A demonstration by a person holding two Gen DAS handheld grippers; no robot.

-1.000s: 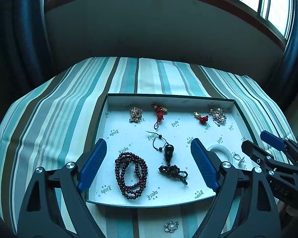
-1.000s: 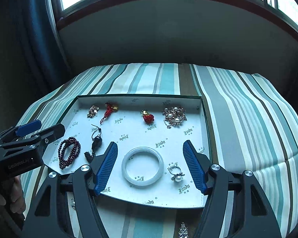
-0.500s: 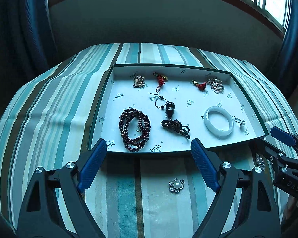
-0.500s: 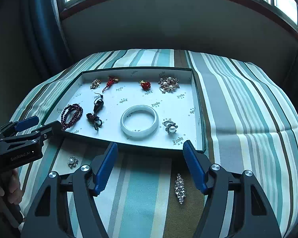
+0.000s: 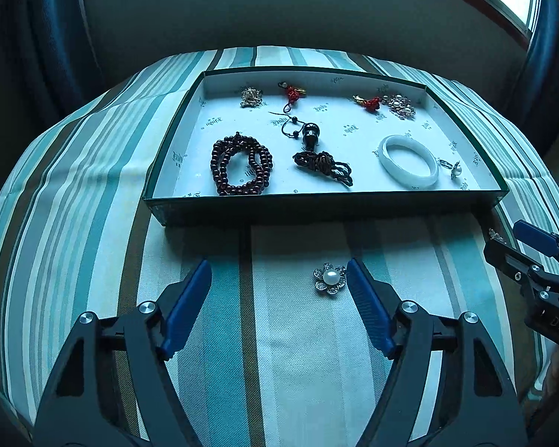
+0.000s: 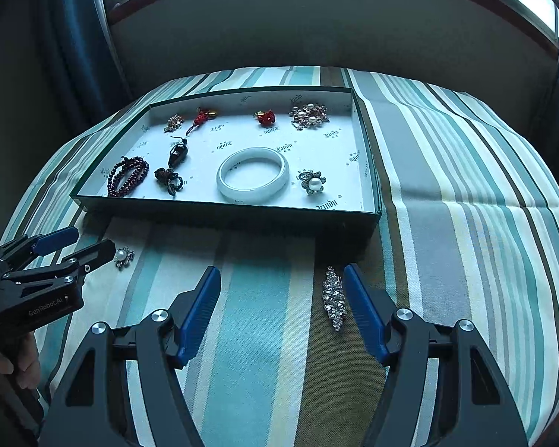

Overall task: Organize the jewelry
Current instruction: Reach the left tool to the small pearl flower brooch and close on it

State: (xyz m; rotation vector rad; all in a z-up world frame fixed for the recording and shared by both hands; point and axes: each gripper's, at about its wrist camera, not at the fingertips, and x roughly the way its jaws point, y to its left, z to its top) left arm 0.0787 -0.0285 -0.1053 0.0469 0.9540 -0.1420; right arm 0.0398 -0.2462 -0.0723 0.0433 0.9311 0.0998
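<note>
Both tongs gape wide, nothing held. Your left gripper [image 5: 277, 279] has the pearl flower brooch [image 5: 329, 278] lower centre, just inside its right finger on the striped cloth [image 5: 298, 354]. It's light, hard, probably slippery, so pinch the metal petals, not the pearl. The right gripper [image 6: 281, 287] has the rhinestone clip [image 6: 333, 298] similarly placed.

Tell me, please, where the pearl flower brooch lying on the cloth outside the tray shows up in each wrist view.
Left wrist: pearl flower brooch low centre, just inside the left gripper's right fingertip.
Right wrist: brooch at left, beside the left gripper's tip.
Shared landmark: the white bangle in the tray.
</note>
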